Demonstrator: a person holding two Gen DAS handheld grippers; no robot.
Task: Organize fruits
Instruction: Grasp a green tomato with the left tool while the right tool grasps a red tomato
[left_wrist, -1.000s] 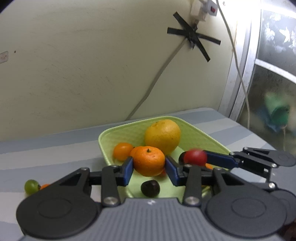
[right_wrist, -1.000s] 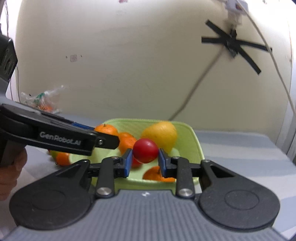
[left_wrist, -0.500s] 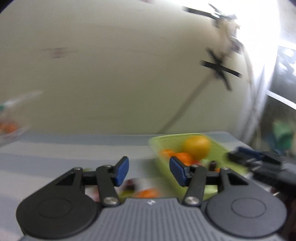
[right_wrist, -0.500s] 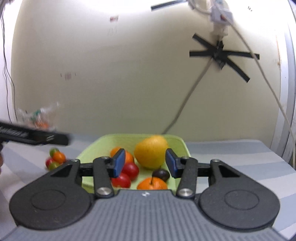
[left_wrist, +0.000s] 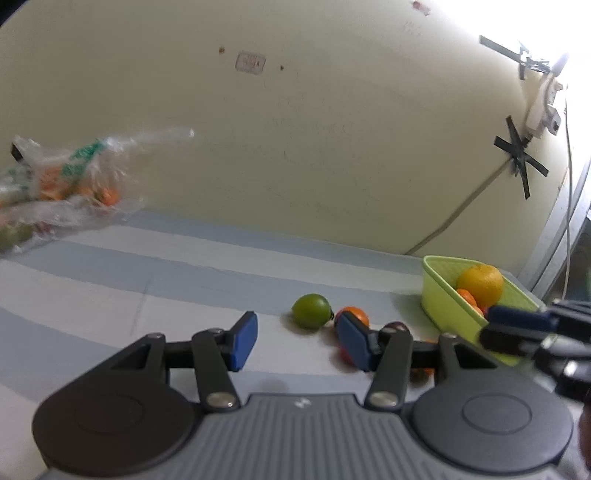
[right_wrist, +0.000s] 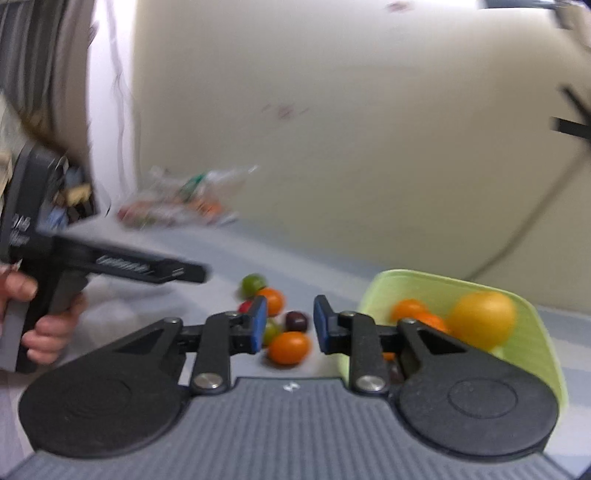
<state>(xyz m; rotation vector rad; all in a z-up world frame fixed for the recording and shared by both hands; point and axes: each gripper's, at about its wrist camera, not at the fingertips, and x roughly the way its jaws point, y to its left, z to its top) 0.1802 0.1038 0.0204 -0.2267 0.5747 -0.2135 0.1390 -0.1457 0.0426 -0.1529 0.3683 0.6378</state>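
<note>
Both grippers have swung off the green basket (right_wrist: 424, 284) toward the loose pile. The right gripper (right_wrist: 290, 328) has let its red tomato go, and its jaws have just narrowed to a slim, empty gap. At its 12 o'clock lie glossy little tomatoes (right_wrist: 288, 347), seemingly untouched. The left gripper (left_wrist: 297, 338) is partly spread and empty, with the smooth lime (left_wrist: 311, 311) at 12 o'clock and the basket at 2
</note>
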